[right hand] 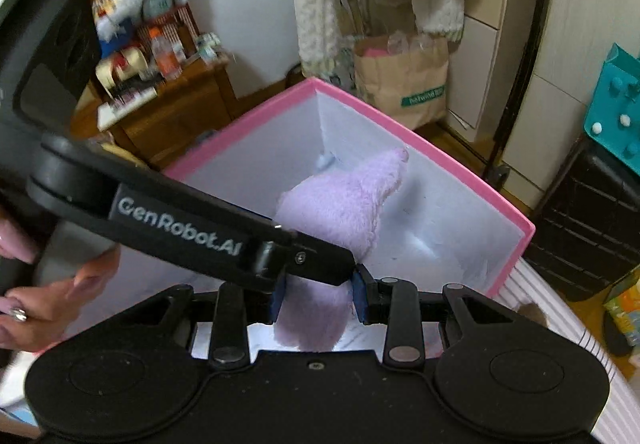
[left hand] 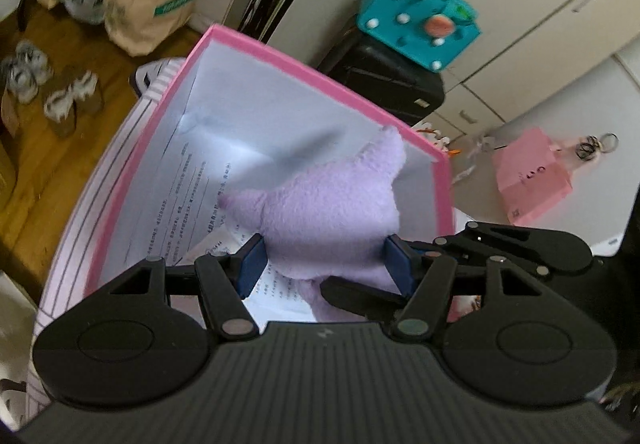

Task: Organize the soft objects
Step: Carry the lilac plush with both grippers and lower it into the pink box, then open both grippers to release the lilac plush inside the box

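A lilac plush toy [left hand: 328, 211] hangs over the open pink-rimmed box [left hand: 304, 67], held from two sides. My left gripper [left hand: 324, 264] is shut on its body, both blue pads pressed into the fur. In the right wrist view the same plush toy [right hand: 340, 203] points a limb into the box [right hand: 460, 163], and my right gripper [right hand: 318, 298] is shut on its lower part. The left gripper's black arm [right hand: 180, 228] crosses that view right in front of the right gripper. Printed paper sheets [left hand: 192, 203] line the box's white inside.
A brown paper bag [left hand: 152, 3] and slippers [left hand: 68, 103] are on the wooden floor beyond the box. A teal handbag [left hand: 416, 23] sits on a black suitcase [left hand: 384, 83], a pink bag [left hand: 532, 175] to the right. A cluttered wooden side table [right hand: 172, 103] stands at left; a person's hand [right hand: 52, 300] shows.
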Action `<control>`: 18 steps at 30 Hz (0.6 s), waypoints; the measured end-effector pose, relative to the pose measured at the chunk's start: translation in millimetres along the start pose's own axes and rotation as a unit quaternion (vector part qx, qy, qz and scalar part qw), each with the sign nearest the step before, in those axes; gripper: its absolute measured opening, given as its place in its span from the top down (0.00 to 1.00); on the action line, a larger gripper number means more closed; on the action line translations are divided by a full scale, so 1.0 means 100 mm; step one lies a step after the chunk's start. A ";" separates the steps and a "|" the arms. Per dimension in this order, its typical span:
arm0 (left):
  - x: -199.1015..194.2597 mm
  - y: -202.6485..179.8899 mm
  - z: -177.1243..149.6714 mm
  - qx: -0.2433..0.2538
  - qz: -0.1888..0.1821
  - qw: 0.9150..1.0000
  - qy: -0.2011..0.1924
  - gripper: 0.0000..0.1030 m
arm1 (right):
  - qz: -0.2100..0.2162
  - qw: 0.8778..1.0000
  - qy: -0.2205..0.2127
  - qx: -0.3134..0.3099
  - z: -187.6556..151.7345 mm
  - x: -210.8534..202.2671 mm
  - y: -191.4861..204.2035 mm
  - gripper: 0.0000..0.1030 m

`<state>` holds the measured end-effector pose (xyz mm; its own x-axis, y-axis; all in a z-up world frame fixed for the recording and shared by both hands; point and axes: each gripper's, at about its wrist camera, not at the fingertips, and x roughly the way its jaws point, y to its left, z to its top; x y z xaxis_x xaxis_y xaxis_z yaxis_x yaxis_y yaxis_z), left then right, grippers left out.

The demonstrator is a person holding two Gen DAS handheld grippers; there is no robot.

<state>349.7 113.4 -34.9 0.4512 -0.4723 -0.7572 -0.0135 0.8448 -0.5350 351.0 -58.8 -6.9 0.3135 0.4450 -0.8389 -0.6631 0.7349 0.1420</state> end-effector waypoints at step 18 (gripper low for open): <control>0.15 0.06 0.03 -0.003 0.005 1.000 0.004 0.43 | -0.126 0.986 -0.009 -0.108 -0.07 0.04 0.14 0.55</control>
<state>358.5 112.4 -48.5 0.4432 -0.4657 -0.7660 -0.0238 0.8480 -0.5294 338.1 -50.5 -11.8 0.4979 0.2725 -0.8233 -0.6915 0.6977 -0.1873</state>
